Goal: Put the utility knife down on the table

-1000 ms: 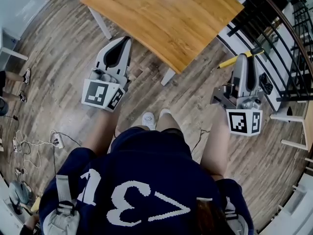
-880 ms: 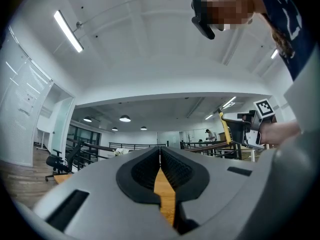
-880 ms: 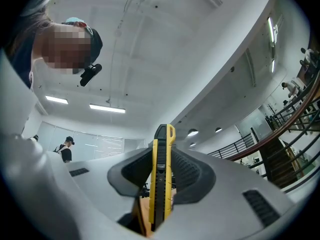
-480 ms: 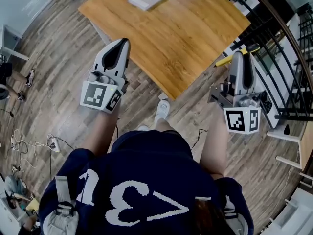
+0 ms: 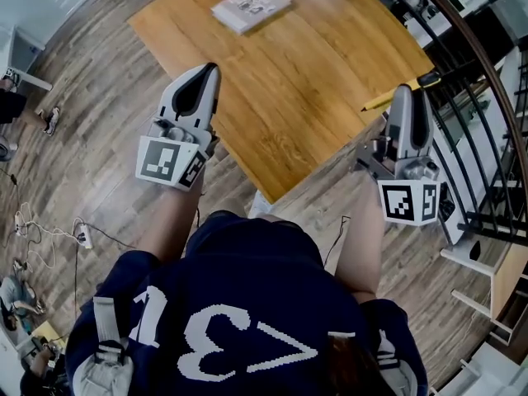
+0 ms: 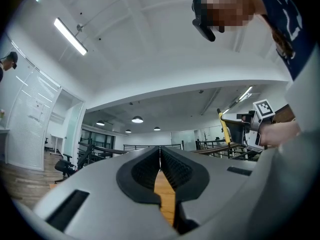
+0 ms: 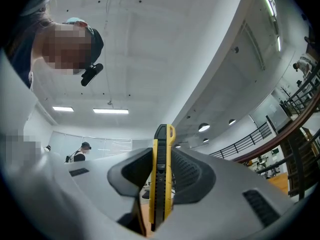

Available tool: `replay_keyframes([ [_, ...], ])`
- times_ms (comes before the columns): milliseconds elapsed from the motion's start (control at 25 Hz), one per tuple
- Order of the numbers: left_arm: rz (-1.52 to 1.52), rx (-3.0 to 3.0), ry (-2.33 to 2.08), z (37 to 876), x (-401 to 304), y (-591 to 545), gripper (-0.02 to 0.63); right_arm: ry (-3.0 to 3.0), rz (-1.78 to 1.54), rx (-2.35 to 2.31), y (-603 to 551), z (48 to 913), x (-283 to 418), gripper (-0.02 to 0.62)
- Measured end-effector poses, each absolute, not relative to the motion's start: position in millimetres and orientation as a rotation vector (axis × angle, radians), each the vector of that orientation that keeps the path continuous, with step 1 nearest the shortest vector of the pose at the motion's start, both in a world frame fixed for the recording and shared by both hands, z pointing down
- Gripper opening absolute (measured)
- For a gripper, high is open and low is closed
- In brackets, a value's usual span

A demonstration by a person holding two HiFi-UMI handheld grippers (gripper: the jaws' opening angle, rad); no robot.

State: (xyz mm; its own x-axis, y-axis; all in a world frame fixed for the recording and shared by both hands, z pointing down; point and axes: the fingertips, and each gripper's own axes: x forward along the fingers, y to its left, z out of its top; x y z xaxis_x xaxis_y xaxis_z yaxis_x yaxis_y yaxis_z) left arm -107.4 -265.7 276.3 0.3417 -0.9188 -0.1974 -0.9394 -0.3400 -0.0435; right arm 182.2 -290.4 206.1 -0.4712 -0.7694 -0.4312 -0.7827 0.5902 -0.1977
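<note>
Here the yellow utility knife [image 7: 162, 179] sits clamped upright between the jaws of the right hand-held gripper [image 5: 410, 97], over the right edge of the wooden desk [image 5: 313, 64]. The left hand-held gripper [image 5: 200, 81] hangs at the desk's near left edge, jaws pressed together on nothing. A booklet [image 5: 252, 5] lies on the desk's far side.

Utility knife [image 7: 161, 184]: near end hidden between the jaws of the right gripper [image 7: 162, 156]. Table [image 5: 313, 73]: far edge cut off at the head view's top. Booklet [image 5: 252, 5]: cover print too small to read.
</note>
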Motion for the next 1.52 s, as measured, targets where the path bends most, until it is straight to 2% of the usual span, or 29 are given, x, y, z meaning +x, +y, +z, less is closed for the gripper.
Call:
replay_keyframes([
  [920, 0.171, -2.661, 1.567, 311, -99, -393, 0.017, 2.381, -0.080, -1.449, -383, 257, 161, 0.124],
  [1160, 0.119, -2.729, 1.563, 349, -99, -420, 0.018, 2.536, -0.242, -1.532, -424, 333, 135, 0.124],
  [1520, -0.029, -2.848, 1.667, 432, -114, -437, 0.018, 2.736, -0.731, -1.770, -451, 522, 114, 0.124],
])
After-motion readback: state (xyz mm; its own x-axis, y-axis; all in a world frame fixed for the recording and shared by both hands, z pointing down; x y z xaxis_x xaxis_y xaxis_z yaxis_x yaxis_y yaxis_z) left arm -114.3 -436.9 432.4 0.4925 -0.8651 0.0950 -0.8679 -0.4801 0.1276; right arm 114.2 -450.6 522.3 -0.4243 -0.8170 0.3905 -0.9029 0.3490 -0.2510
